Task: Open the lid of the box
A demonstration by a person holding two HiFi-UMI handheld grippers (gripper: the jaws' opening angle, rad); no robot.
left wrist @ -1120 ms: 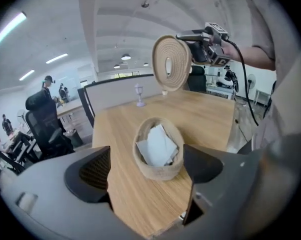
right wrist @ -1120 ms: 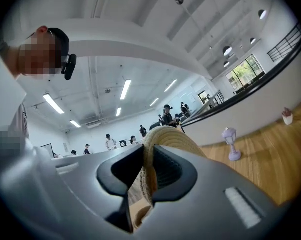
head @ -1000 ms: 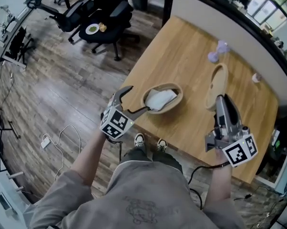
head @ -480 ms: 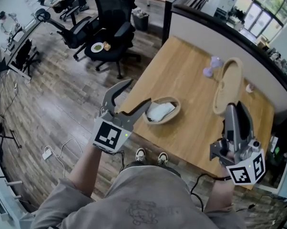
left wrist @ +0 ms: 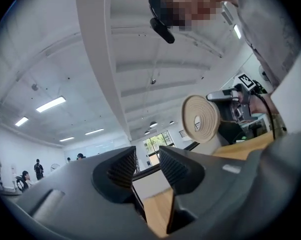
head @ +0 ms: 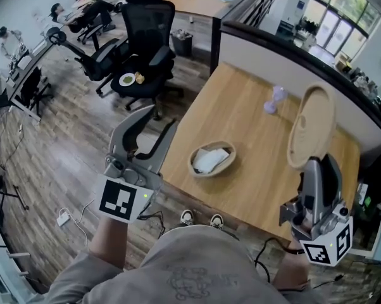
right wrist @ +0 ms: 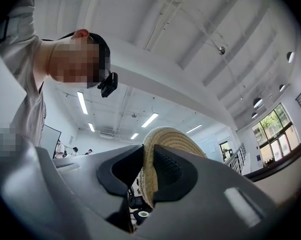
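Note:
The box is an oval woven basket [head: 226, 164] with a white cloth inside, standing uncovered near the front edge of the wooden table [head: 241, 106]. Its flat woven lid [head: 312, 126] is held on edge in the air at the right, with my right gripper [head: 315, 164] shut on its rim. From the right gripper view, the lid [right wrist: 165, 136] is pinched between the pads of the right gripper [right wrist: 146, 170]. My left gripper [head: 164, 116] is raised left of the basket, clear of it. Its jaws have just been closing and stand narrowly open with nothing between them [left wrist: 148, 166]. The lid [left wrist: 200, 118] shows beyond them.
A small purple object [head: 274, 100] stands on the table's far side. A low partition [head: 285, 56] borders the table behind. A black office chair [head: 143, 43] carrying a plate stands on the wood floor to the left. Cables [head: 64, 217] lie on the floor.
Both grippers have risen. The lid has gone up with the right gripper, off the table. The left gripper has drawn away from the basket's rim and its jaws have narrowed.

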